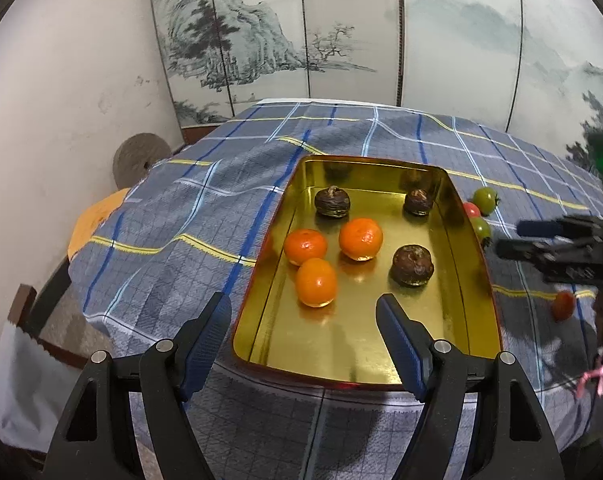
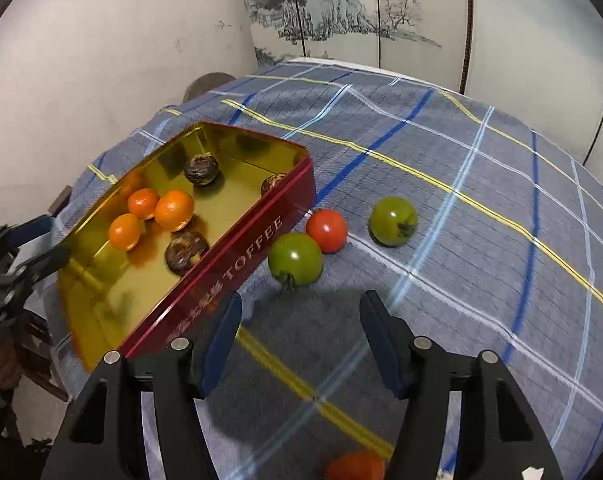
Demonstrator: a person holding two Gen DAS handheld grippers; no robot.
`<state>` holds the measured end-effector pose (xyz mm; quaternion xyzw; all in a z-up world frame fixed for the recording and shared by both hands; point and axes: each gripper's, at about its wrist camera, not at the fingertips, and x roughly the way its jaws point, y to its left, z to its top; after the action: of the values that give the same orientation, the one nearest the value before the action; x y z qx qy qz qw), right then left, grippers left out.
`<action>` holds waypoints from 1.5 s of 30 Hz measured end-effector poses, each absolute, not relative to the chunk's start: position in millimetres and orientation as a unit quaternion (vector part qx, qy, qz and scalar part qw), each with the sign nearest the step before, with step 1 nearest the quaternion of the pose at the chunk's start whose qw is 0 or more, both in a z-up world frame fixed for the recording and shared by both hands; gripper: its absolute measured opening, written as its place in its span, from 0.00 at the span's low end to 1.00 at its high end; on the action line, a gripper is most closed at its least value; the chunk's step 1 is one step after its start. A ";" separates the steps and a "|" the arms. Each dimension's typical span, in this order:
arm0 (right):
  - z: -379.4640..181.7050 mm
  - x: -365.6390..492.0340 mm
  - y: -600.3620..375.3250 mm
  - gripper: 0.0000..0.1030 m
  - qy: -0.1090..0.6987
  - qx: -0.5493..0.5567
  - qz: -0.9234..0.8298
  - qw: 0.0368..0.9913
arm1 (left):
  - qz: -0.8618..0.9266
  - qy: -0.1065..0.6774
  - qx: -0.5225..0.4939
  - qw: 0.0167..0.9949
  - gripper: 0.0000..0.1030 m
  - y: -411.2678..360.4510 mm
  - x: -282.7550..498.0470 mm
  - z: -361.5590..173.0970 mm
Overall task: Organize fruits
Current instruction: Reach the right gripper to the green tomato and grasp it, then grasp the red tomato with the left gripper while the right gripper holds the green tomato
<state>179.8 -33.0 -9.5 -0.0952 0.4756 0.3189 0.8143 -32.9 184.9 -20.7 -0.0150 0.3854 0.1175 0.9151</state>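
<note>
Gold metal gleams inside the tin point(image 1: 453, 320), which sits on the plaid cloth point(image 1: 173, 216) with three oranges point(image 1: 360, 239) clustered toward its left and three dark brown fruits point(image 1: 412, 265) spread along the back and right. Left gripper point(image 1: 303, 316) hovers over the tin's near end, jaws apart and nothing between them; the nearest orange point(image 1: 316, 282) sits just beyond the fingertips, and the closest brown fruit lies a little past the right finger. Over on the other side, the right gripper point(image 2: 300, 310) points down at bare cloth beside the tin's red wall, jaws parted and empty. Ahead of it, just past the fingertips, a green tomato point(image 2: 295, 258) sits close to the tin's side, touching or nearly touching a red tomato point(image 2: 326, 230) behind it. A second green tomato point(image 2: 393, 221) rests farther right, apart from the pair. Down at the bottom edge, behind the fingertips and between the arms of the gripper, another red tomato point(image 2: 355, 466) peeks into view, partly cut off. From the left camera that same fruit shows on the cloth to the right of the tin, below the blurred right gripper. All four tomatoes lie outside the tin.
</note>
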 end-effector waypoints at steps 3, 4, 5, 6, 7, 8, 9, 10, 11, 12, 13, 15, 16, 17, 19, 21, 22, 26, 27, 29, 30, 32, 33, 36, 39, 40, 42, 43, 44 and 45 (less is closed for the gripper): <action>-15.9 192.9 -23.7 0.57 0.483 -0.081 0.316 0.812 | 0.114 0.390 -0.016 0.914 0.73 184.4 -32.4 -21.9; -18.2 197.5 -21.1 0.57 0.486 -0.075 0.314 0.812 | 0.114 0.392 -0.017 0.913 0.73 184.5 -31.9 -22.3; -20.7 201.4 -18.5 0.57 0.489 -0.074 0.312 0.811 | 0.113 0.392 -0.017 0.913 0.73 184.3 -31.4 -22.6; -23.9 204.8 -15.2 0.57 0.494 -0.076 0.309 0.809 | 0.113 0.393 -0.016 0.913 0.73 183.8 -30.8 -22.9; -28.0 207.9 -12.1 0.55 0.499 -0.080 0.306 0.807 | 0.113 0.393 -0.014 0.912 0.73 182.9 -30.1 -23.3; -32.8 210.2 -8.6 0.43 0.504 -0.083 0.304 0.804 | 0.113 0.395 -0.012 0.912 0.73 181.5 -28.9 -24.0; -38.8 212.0 -4.8 0.38 0.510 -0.084 0.309 0.798 | 0.113 0.396 -0.011 0.911 0.73 180.5 -28.2 -24.7; -40.2 211.6 -2.8 0.31 0.511 -0.086 0.315 0.795 | 0.112 0.399 -0.009 0.910 0.73 179.2 -27.7 -25.5; -39.0 209.6 0.0 0.31 0.507 -0.096 0.315 0.796 | 0.111 0.400 -0.008 0.910 0.73 177.1 -26.9 -25.9; -38.3 208.4 0.7 0.31 0.507 -0.101 0.316 0.795 | 0.109 0.401 -0.006 0.910 0.73 175.4 -26.9 -25.6; -36.0 206.0 -1.7 0.31 0.506 -0.101 0.319 0.795 | 0.107 0.401 -0.004 0.910 0.73 173.2 -27.4 -24.7; -25.4 201.2 -14.8 0.31 0.494 -0.090 0.317 0.804 | 0.103 0.398 0.001 0.912 0.73 168.2 -29.0 -22.5; -15.5 197.7 -27.8 0.31 0.485 -0.083 0.314 0.812 | 0.098 0.396 0.007 0.913 0.73 164.0 -30.2 -20.6; -6.7 195.2 -39.7 0.31 0.478 -0.077 0.311 0.818 | 0.093 0.393 0.012 0.915 0.73 160.5 -31.5 -19.2; 10.4 189.2 -73.5 0.31 0.463 -0.069 0.293 0.834 | 0.079 0.387 0.023 0.918 0.73 150.8 -33.4 -14.9; 16.2 187.5 -110.8 0.31 0.458 -0.073 0.257 0.848 | 0.049 0.381 0.031 0.923 0.73 135.3 -35.0 -10.0; 16.3 187.5 -133.3 0.31 0.457 -0.078 0.230 0.856 | 0.036 0.380 0.032 0.924 0.73 129.9 -35.0 -8.5; 0.7 190.2 -210.9 0.32 0.465 -0.068 0.139 0.872 | -0.049 0.381 0.024 0.923 0.73 90.8 -30.8 -3.0; -4.5 189.4 -226.3 0.32 0.465 -0.066 0.120 0.874 | -0.064 0.383 0.024 0.921 0.73 82.6 -28.6 -2.5; -14.5 189.4 -255.5 0.32 0.470 -0.034 0.100 0.876 | -0.102 0.391 0.019 0.914 0.73 60.5 -20.8 -3.6; -18.8 189.0 -266.0 0.32 0.472 -0.023 0.091 0.877 | -0.114 0.393 0.015 0.912 0.73 52.4 -17.4 -5.4; -26.1 188.6 -276.9 0.32 0.473 -0.012 0.082 0.877 | -0.136 0.397 0.007 0.908 0.73 35.5 -8.6 -10.6; -29.4 188.8 -281.9 0.32 0.473 -0.003 0.082 0.877 | -0.147 0.401 0.004 0.904 0.73 28.8 -4.3 -13.4; -36.7 188.6 -289.1 0.32 0.471 0.015 0.087 0.878 | -0.180 0.416 0.006 0.891 0.73 8.3 13.7 -23.2; -37.7 187.0 -293.0 0.32 0.465 0.029 0.094 0.880 | -0.212 0.417 0.031 0.883 0.73 -10.3 25.3 -30.5; -37.2 187.0 -294.8 0.33 0.465 0.032 0.096 0.879 | -0.226 0.419 0.043 0.878 0.73 -17.0 29.2 -34.1; -37.1 187.6 -295.5 0.33 0.465 0.037 0.102 0.879 | -0.231 0.415 0.062 0.878 0.73 -24.3 30.4 -41.0; -37.0 187.7 -295.9 0.34 0.465 0.039 0.103 0.879 | -0.240 0.412 0.071 0.876 0.73 -28.5 30.8 -44.2; -36.5 188.0 -296.2 0.34 0.464 0.042 0.105 0.878 | -0.248 0.412 0.078 0.873 0.73 -32.3 31.6 -47.4; -36.5 188.4 -297.1 0.34 0.464 0.046 0.106 0.878 | -0.256 0.416 0.088 0.868 0.73 -36.3 33.0 -51.6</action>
<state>188.4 -297.1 -36.5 0.0456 0.4639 0.1057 0.8784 33.0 -36.3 -51.6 0.0883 0.4157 -0.2560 0.8682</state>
